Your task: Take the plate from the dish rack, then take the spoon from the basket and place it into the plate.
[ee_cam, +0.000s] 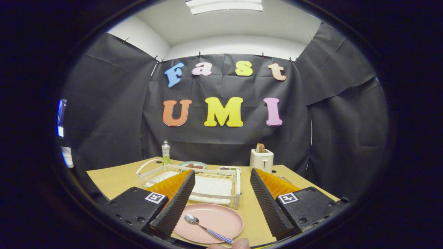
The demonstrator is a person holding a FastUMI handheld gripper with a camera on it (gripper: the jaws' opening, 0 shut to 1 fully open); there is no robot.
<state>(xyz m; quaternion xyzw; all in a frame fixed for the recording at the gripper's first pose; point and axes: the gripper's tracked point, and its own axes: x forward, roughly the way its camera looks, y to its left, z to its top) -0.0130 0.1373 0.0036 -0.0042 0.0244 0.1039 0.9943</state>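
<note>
Hand-held gripper (pixel 219 204): fingers spread wide apart, gripping nothing, raised above the near part of the surface (pixel 110 178).
Plate (pixel 221 221): pink, flat on the surface near its front edge, between the 2 fingers, just in front of the dish rack.
Spoon (pixel 204 226): lying in the plate, bowl toward the left finger, checked handle reaching over the plate's near rim.
Fingertip (pixel 230 245): a person's, just beside the end of the spoon handle.
Dish rack (pixel 211 185): white wire, mid-surface, beyond the plate.
Bottle (pixel 165 151): upright near the far-left edge.
Toaster (pixel 261 159): white, at the far edge, 1 slice of toast standing in it.
Small dish (pixel 192 165): behind the rack, contents too small to tell.
</note>
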